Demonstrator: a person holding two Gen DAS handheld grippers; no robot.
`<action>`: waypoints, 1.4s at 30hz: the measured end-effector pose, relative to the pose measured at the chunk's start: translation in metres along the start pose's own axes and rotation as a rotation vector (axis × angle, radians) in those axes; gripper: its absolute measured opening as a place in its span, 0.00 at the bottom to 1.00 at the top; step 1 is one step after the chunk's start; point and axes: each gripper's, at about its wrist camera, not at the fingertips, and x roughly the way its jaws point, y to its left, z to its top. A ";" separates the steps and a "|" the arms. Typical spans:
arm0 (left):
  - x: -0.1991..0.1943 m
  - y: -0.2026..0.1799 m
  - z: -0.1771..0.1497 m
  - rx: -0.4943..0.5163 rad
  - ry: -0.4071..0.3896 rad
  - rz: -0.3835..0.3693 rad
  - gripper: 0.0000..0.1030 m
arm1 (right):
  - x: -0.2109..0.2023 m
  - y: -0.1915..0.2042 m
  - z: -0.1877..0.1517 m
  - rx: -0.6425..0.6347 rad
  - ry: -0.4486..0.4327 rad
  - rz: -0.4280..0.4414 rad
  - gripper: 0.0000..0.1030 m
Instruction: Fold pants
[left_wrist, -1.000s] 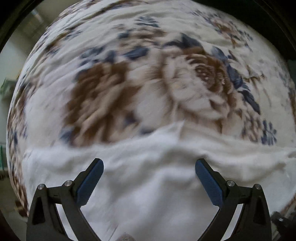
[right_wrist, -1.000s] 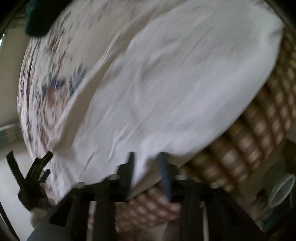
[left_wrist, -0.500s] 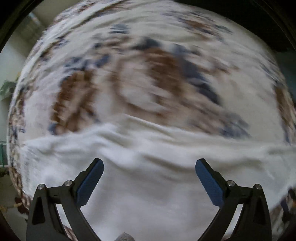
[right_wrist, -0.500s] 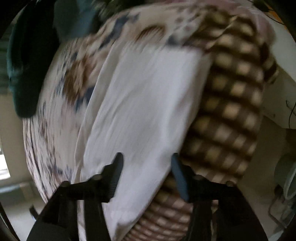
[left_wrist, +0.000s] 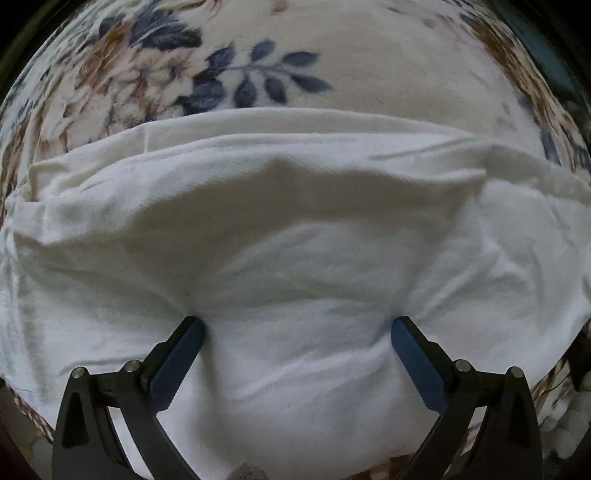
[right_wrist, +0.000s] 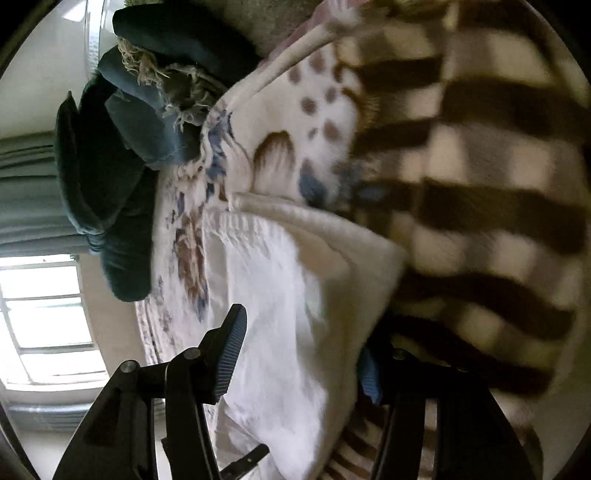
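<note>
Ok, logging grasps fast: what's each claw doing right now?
Left claw: open, fingertips pressed into the white pants, gripping nothing.
Right claw: open, straddling the pants' edge.

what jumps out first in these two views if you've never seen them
The white pants fill the lower left wrist view, bunched on a floral blanket, with the open left hand-held gripper pressed into the cloth. In the right wrist view, a bold brown checked blanket dominates the right side, and dark teal clothes pile up at upper left.
</note>
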 end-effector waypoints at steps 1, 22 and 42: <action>0.002 0.005 0.003 -0.007 0.003 0.003 1.00 | 0.006 0.001 0.003 0.003 -0.002 -0.003 0.57; -0.009 -0.009 0.040 -0.032 0.013 0.118 1.00 | 0.035 0.065 -0.030 -0.121 -0.005 -0.029 0.08; -0.093 0.275 -0.045 -0.474 -0.021 0.118 1.00 | 0.148 0.215 -0.362 -0.745 0.382 -0.004 0.08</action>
